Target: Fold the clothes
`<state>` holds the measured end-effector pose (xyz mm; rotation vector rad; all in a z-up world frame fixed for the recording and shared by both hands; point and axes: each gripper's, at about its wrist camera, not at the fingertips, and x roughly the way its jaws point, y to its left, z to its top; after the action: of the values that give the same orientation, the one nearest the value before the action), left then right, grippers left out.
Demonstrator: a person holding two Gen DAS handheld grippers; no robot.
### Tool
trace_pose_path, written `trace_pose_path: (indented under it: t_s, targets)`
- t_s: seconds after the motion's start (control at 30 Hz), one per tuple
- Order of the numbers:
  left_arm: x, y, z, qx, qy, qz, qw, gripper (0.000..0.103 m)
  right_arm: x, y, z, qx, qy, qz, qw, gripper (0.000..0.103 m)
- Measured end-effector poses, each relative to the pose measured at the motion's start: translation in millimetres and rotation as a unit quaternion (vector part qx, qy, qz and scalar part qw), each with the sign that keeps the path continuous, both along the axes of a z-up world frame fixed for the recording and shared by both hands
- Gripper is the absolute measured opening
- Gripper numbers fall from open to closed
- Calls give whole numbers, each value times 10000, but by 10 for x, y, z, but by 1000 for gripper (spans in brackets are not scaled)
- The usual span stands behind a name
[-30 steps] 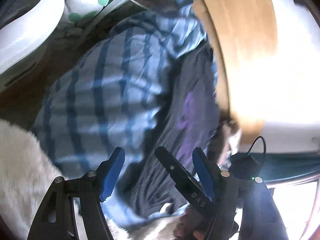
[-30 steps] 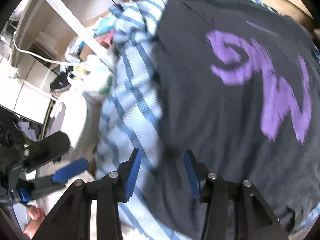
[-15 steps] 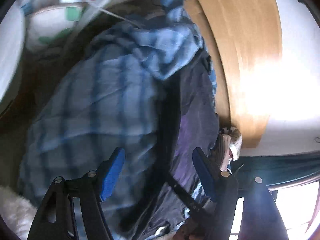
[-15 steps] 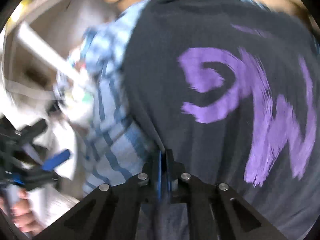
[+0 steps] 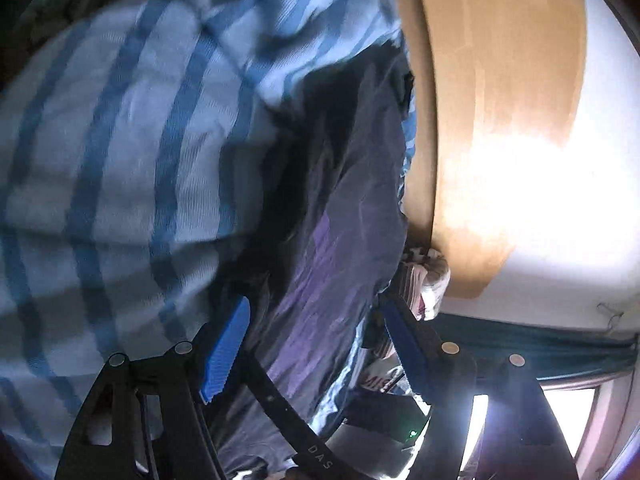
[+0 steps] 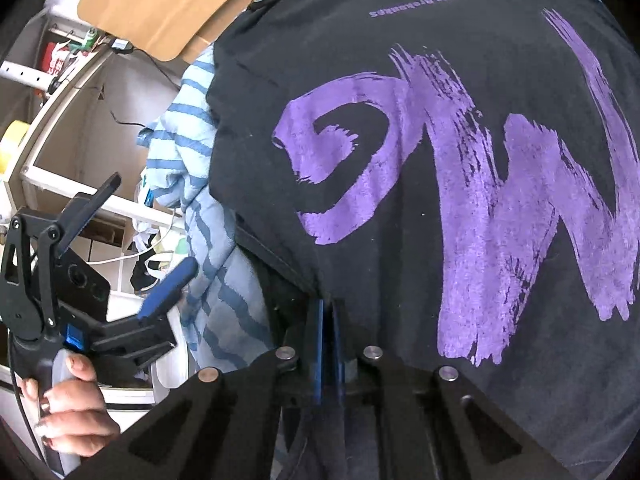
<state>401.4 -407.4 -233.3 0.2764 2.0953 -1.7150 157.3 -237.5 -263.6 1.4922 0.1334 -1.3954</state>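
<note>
The right hand-held gripper (image 6: 326,312) has its blue pads pressed together on the left edge of a black T-shirt (image 6: 400,240), pinching a fold of the dark cloth right at the hem line; the jaws have just been closing, and the fabric is caught between them. The shirt, with a large purple brush-stroke print (image 6: 460,184), lies spread flat in front of that gripper and fills most of its view. Under it and out to the left is a blue-and-white checked cloth (image 6: 208,216), rumpled and partly covered by the shirt.

The left hand-held gripper (image 5: 316,344) stands wide, its pads well apart, with nothing pressed between them; the shirt's edge passes through the gap but is not gripped. In the right wrist view it shows off to the left, held in a person's hand (image 6: 68,408), clear of the shirt. Beyond the clothes a pale wooden board (image 5: 500,100) catches strong light.

The step in hand looks like taking hold of the shirt's side to begin a fold. The next move probably calls for the left gripper to close on a second point along the same edge, so both can lift and carry that side across evenly, without dragging the checked cloth beneath along
</note>
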Motion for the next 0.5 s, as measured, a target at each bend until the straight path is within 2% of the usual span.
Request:
trace_pose_path:
  t_s: [0.4,0.47,0.5]
  targets:
    - [-235,0,-316,247,464,261,9983,70,66,-53,-66,18,-31,119,9999,10]
    - [-245,-16,-322,166,466,361,9981,70,84,-76,-54,24,41,193,9998,12]
    - [-233,-22,-318,122,446,407,9981,70,112,-136,-47,34,70,200,9998,19]
